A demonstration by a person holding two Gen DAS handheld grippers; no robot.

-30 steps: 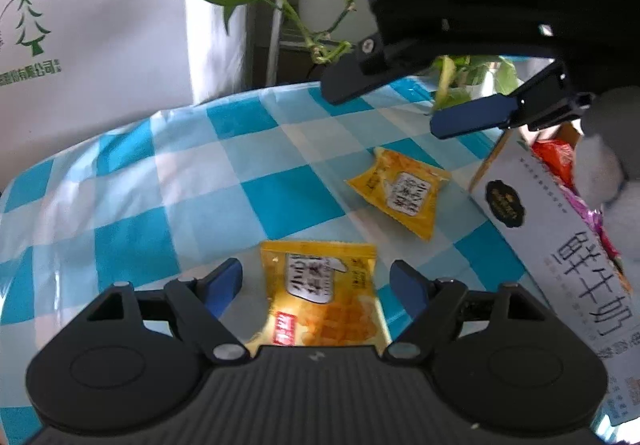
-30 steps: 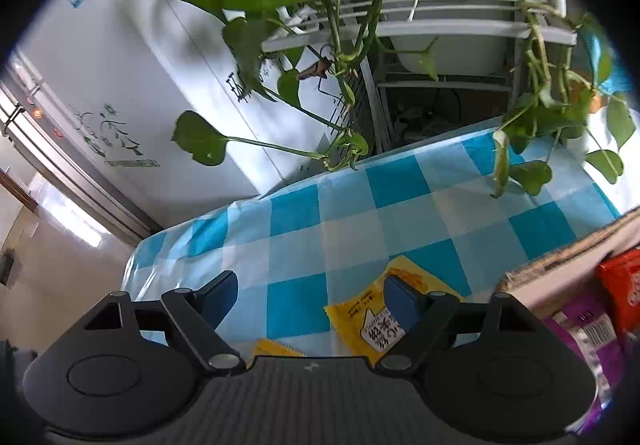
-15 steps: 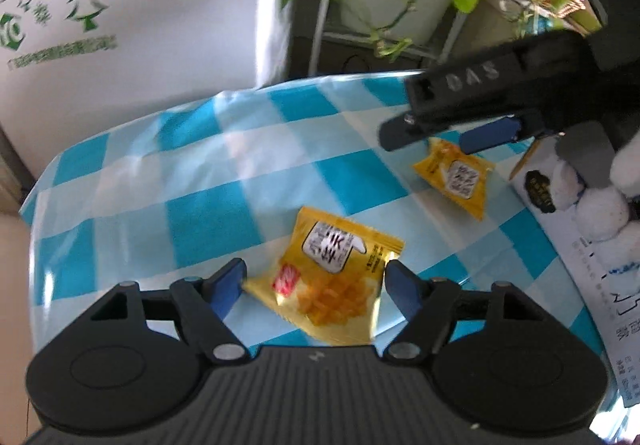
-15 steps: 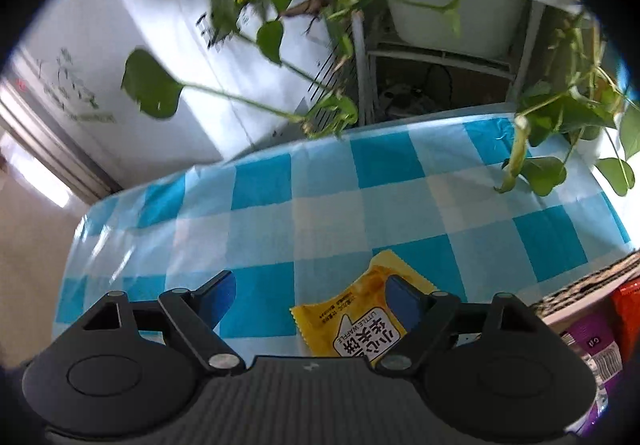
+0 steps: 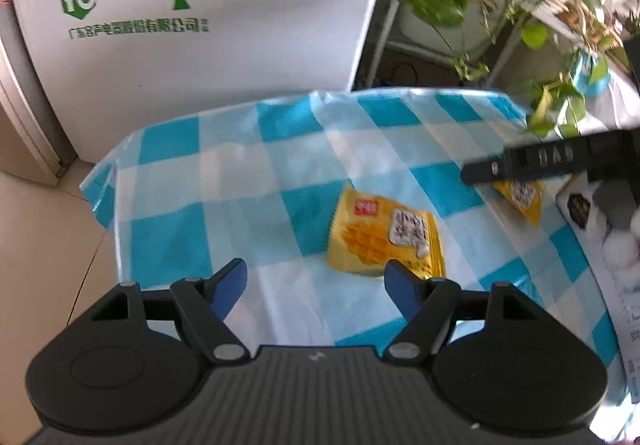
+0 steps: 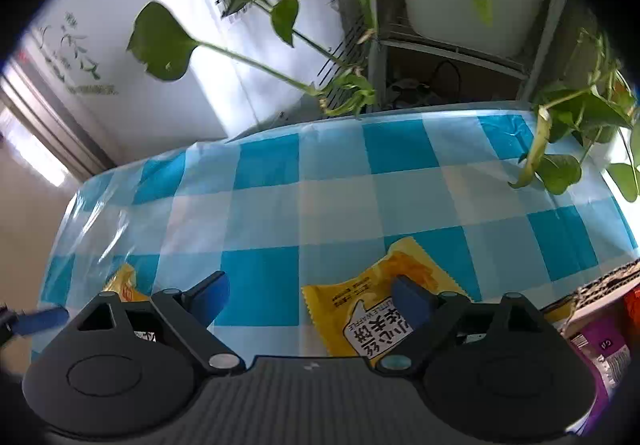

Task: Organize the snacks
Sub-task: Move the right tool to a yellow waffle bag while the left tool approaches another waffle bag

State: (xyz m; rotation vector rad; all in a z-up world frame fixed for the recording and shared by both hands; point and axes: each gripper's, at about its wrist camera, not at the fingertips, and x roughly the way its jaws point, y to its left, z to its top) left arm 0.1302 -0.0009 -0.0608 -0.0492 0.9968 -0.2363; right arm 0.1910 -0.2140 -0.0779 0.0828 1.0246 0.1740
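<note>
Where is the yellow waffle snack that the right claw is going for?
In the right wrist view, the yellow waffle snack lies on the checked tablecloth by the claw's right finger.

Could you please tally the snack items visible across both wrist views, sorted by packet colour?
Yellow waffle packets on the checked cloth: 2, nearer one, farther one
Purple packets in the box at the right: 1
Red-orange packets in the box: 1, only a corner shows
Total: 4

White panel (image 5: pixel 224 45) behind the counter: green "YO" hexagon logo, tree drawings and one line of Chinese characters. Black right hand-held gripper (image 5: pixel 556 157): "DAS". Yellow snack packet (image 6: pixel 376 309): "LITTLE WAFFLE", seen upside down.
</note>
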